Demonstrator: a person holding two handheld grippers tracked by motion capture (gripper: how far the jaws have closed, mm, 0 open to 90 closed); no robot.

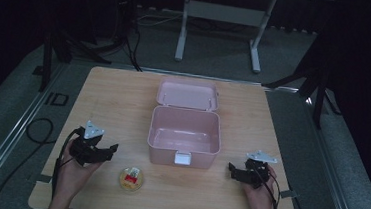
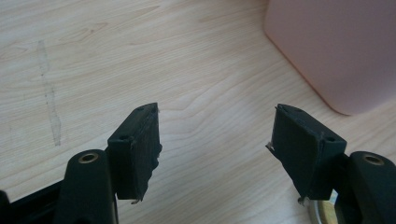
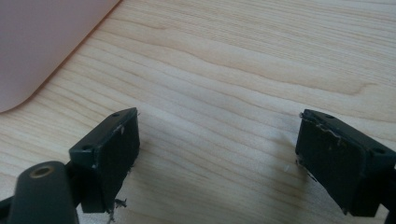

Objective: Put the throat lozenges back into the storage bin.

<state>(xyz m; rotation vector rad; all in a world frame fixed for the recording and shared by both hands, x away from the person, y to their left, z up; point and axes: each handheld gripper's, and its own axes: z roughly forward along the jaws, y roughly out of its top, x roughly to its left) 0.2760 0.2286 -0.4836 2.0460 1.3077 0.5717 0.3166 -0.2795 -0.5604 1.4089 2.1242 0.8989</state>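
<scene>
Claws: our left claw and right claw stand apart, empty (nothing gripped); round tin lies outside the open pink box; loading remains.

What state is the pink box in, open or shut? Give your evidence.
Open. The pink box has its lid swung back behind it in the high view, and its inside shows bare pink walls and floor.

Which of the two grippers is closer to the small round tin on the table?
The left gripper. The round tin lies just beside it in front of the pink box, while the right gripper sits across the table.
</scene>
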